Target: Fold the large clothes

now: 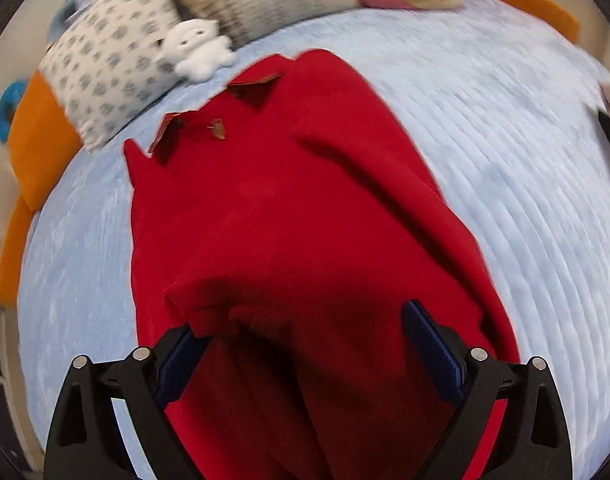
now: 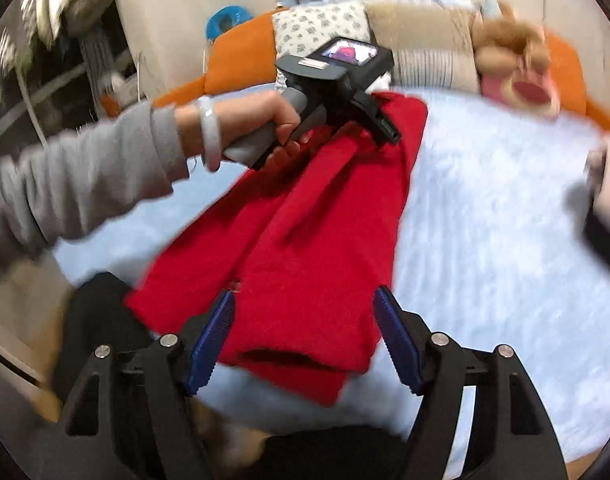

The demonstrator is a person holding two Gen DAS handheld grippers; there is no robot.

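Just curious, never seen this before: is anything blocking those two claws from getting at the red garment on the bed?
Nothing visible does. The red garment lies directly under both open grippers, left and right, on the blue bedspread.

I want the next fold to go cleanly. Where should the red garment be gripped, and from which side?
Probably the near hem of the red garment, coming from the near edge of the bed. It lies long, collar far by the pillows, and the folded hem sits between the open right gripper, giving a thick edge to pinch.
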